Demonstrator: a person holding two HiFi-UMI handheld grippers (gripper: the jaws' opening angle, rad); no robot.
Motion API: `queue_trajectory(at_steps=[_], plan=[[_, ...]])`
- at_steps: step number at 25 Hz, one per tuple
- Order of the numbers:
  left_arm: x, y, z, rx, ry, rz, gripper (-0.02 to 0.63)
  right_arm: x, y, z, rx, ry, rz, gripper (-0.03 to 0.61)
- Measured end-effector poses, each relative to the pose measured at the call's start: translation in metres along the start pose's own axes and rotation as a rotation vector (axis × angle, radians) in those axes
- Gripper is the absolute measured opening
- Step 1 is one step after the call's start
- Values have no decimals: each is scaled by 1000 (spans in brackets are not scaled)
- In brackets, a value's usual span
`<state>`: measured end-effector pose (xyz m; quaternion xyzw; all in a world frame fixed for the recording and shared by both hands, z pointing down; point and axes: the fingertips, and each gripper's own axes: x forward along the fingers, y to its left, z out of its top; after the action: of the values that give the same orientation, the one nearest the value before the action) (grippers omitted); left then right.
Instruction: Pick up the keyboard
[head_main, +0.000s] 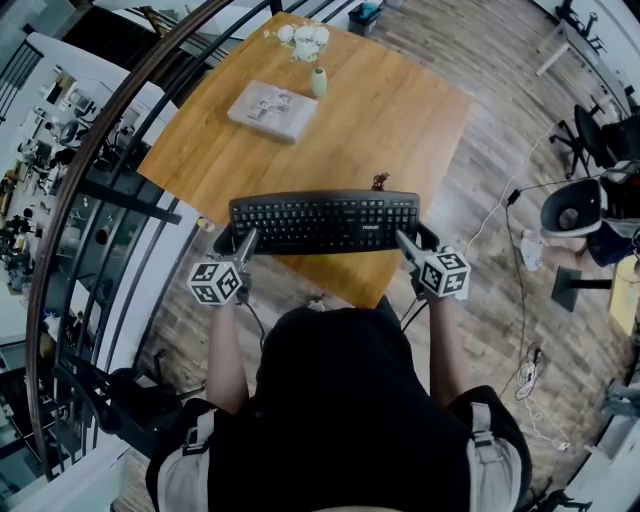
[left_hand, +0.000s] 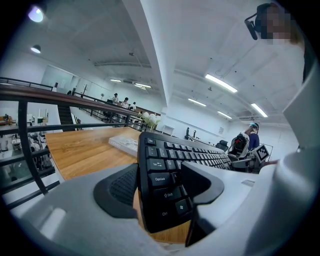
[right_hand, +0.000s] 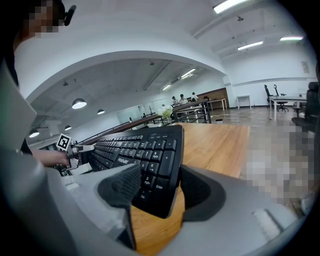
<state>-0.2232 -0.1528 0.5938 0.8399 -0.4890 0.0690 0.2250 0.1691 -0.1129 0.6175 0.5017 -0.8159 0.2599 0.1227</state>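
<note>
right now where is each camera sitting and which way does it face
Head view: on the person's head, facing steeply down on the black keyboard and wooden table; shows shoulders, forearms, left gripper, right gripper.
Left gripper view: on the left gripper, facing along the keys from the Caps Lock end; its jaws clamp that end.
Right gripper view: on the right gripper, facing back from the numpad end; its jaws clamp that end.
Shared: each gripper view shows the other gripper at the far end.

Black keyboard end between right gripper fingers
</note>
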Motion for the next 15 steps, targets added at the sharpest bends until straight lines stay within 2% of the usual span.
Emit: queue_trajectory(at_steps=[15], plan=[[0,-5,-1,8,3,-6,279,-4,-2,-3,5,-1,-5,250]])
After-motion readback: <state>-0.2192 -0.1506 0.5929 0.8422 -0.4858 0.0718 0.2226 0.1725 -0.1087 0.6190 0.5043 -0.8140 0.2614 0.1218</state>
